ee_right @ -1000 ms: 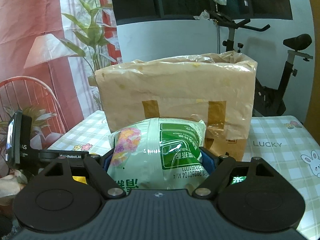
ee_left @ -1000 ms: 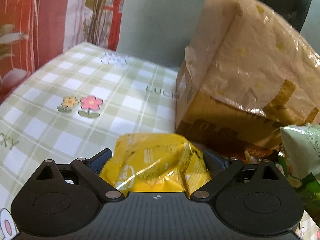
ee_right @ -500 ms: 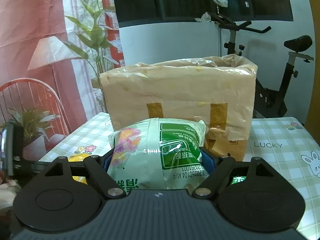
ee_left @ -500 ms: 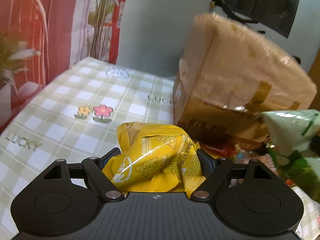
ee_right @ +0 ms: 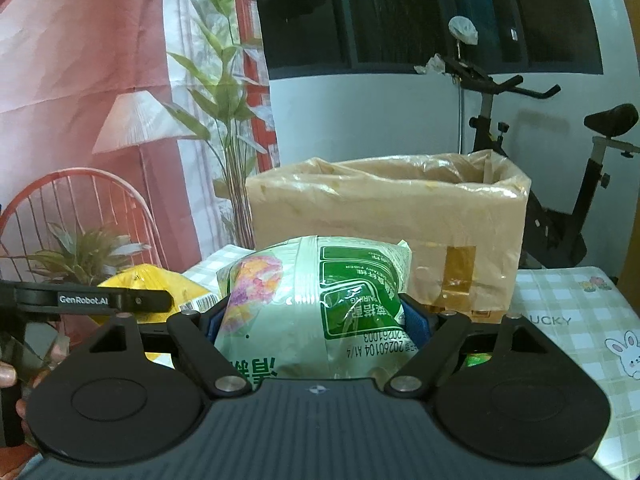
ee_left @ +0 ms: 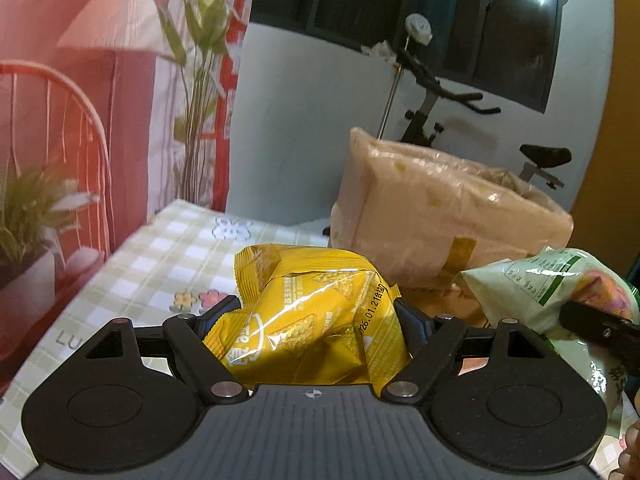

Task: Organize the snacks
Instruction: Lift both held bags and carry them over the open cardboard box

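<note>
Across the middle of both wrist views stands one tall cardboard box lined with a thin tan plastic bag (ee_right: 384, 216), its top open, brown tape strips on its front; in the left wrist view it (ee_left: 440, 216) fills the centre right. It rests on one table covered by a green-and-cream checked cloth printed with flowers and rabbits (ee_right: 572, 320), seen lower left in the left view (ee_left: 160, 264).

Two snack packets are in hand. The larger, one puffy pale-green plastic snack bag with dark green label panels and a pink-orange picture (ee_right: 316, 308), sits low in the centre of the right view, pinched between the blue pads of the right gripper (ee_right: 316, 320), directly in front of the box and covering its lower front. It also shows at the right edge of the left view (ee_left: 560, 292). The smaller, one crinkled yellow foil snack packet with a printed date code (ee_left: 312, 320), sits bottom centre of the left view, clamped by the left gripper (ee_left: 316, 316), whose jaws press its two sides; it appears at the lower left of the right view (ee_right: 160, 280).

Behind the table stand one black exercise bike (ee_right: 560, 184) at upper right and a red-and-white printed curtain with plants and a lamp (ee_right: 120, 100) on the left.
</note>
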`<state>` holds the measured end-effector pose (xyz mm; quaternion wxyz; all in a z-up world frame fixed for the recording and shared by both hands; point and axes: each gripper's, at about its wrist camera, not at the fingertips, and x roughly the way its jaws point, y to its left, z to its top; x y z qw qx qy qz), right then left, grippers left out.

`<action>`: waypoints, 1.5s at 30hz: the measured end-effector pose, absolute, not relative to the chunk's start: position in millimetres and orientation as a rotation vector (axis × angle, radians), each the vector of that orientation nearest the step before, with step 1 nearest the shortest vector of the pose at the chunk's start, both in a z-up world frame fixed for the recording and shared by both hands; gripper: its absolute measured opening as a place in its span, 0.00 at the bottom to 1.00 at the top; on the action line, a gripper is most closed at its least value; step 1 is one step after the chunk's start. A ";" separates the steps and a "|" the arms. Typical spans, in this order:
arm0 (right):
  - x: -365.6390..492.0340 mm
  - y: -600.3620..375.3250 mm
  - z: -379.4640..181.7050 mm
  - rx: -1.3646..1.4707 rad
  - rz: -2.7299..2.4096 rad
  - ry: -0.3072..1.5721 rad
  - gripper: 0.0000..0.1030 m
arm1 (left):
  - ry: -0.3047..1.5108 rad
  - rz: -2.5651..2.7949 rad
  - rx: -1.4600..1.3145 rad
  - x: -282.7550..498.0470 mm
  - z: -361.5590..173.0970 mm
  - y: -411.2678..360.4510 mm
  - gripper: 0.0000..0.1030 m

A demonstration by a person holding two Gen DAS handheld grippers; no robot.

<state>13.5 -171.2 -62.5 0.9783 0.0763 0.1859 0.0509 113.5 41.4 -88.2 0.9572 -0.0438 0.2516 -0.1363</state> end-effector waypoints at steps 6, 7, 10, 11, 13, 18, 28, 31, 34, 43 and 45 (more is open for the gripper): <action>4.6 -179.0 -48.9 0.150 0.096 0.323 0.80 | 0.437 -0.285 -0.078 103.2 -67.4 37.5 0.81; 2.9 -181.6 -45.1 0.154 0.095 0.310 0.80 | 0.423 -0.289 -0.077 101.3 -62.3 36.5 0.81; -1.2 -189.6 -31.6 0.164 0.088 0.264 0.80 | 0.381 -0.305 -0.071 98.1 -47.2 32.0 0.81; -1.1 -191.9 -27.2 0.166 0.086 0.252 0.80 | 0.373 -0.310 -0.069 98.6 -43.9 30.8 0.82; 0.1 -196.9 -18.3 0.169 0.079 0.228 0.80 | 0.366 -0.318 -0.066 101.3 -37.6 27.4 0.82; 9.9 -210.0 -2.0 0.170 0.059 0.197 0.80 | 0.353 -0.337 -0.041 109.5 -24.1 17.5 0.82; 77.5 -248.5 33.5 0.190 0.039 0.256 0.80 | 0.333 -0.377 -0.009 155.8 8.6 -9.8 0.82; 107.2 -263.4 40.7 0.202 0.025 0.306 0.80 | 0.334 -0.394 0.009 176.0 16.7 -25.4 0.82; 140.4 -275.9 41.4 0.227 0.024 0.378 0.80 | 0.345 -0.400 0.033 196.1 19.9 -41.6 0.82; 202.7 -292.4 19.0 0.241 0.015 0.513 0.80 | 0.397 -0.389 0.098 256.6 12.1 -79.7 0.82; 210.0 -294.4 13.0 0.243 0.015 0.531 0.81 | 0.409 -0.386 0.115 266.6 8.7 -86.4 0.83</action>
